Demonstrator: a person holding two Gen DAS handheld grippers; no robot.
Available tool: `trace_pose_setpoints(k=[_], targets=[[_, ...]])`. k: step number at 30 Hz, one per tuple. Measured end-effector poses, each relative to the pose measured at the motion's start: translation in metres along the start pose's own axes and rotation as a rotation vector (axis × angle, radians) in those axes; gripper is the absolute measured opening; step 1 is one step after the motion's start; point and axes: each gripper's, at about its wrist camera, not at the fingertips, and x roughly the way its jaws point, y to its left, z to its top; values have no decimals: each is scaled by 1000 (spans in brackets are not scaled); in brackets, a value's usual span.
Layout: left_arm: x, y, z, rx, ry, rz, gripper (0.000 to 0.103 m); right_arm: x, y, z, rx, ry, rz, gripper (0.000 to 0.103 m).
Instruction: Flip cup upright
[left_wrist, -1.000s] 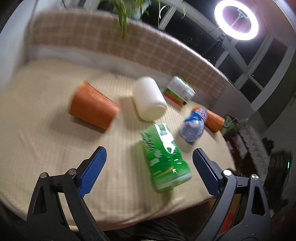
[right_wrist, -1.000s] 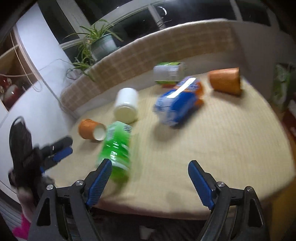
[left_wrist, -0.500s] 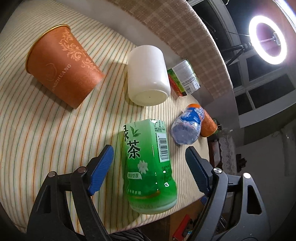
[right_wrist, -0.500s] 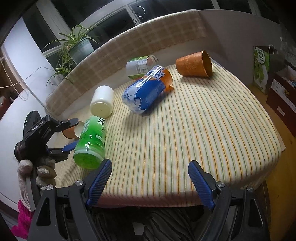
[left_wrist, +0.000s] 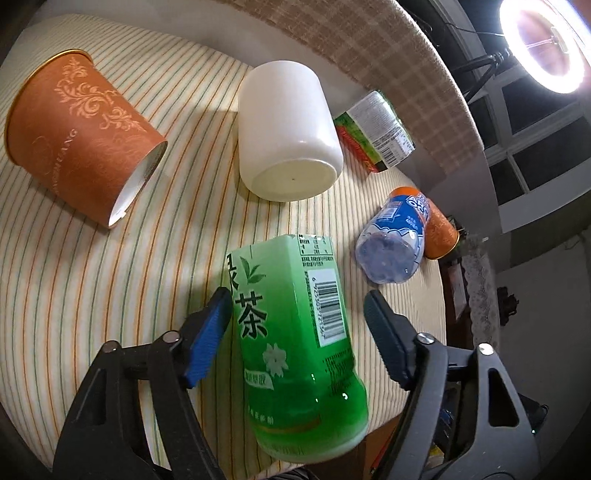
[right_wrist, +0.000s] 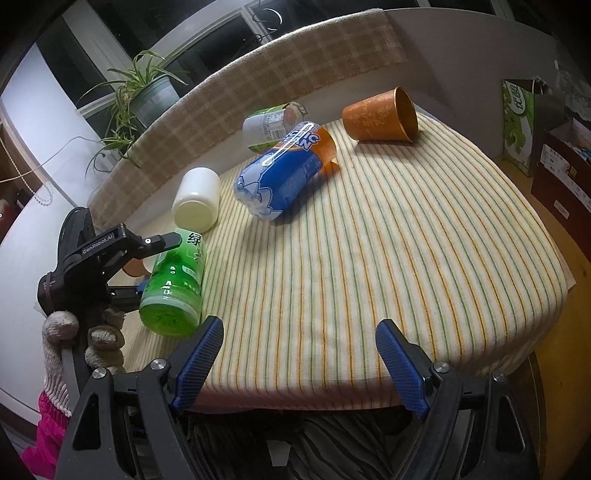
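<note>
Your left gripper (left_wrist: 297, 325) sits wide open around the lying green plastic tea bottle (left_wrist: 295, 332), not gripping; right gripper (right_wrist: 299, 363) open, empty. Next: close, stand it up.

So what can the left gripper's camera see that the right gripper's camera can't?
Only the left wrist view shows the ring light and the big orange cup's whole side.

Only the right wrist view shows the potted plant, the gloved hand holding the left gripper, and the open right gripper.

Both show the green tea bottle, the white cup, the blue bottle and the striped cloth.
</note>
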Motion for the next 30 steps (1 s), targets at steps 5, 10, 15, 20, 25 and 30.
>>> trace_pose_setpoints(k=[5,10,15,20,25,30], targets=[[1,-3,-1,29,-6,5,61,1,-2,0,6,4,-1,87],[-2,-13,-4,89,-32,31,61,2,1,0,-4,5,0,87],[-10,-23,-10,153,-74,53,60,3,2,0,-4,5,-3,87],[-19,-36,-16,225,-124,78,59,4,2,0,-1,6,-5,87],[-28,-47,-21,287,-174,99,58,5,3,0,-5,7,-2,87],[-36,-58,-25,342,-222,121,58,5,3,1,-5,7,-2,87]])
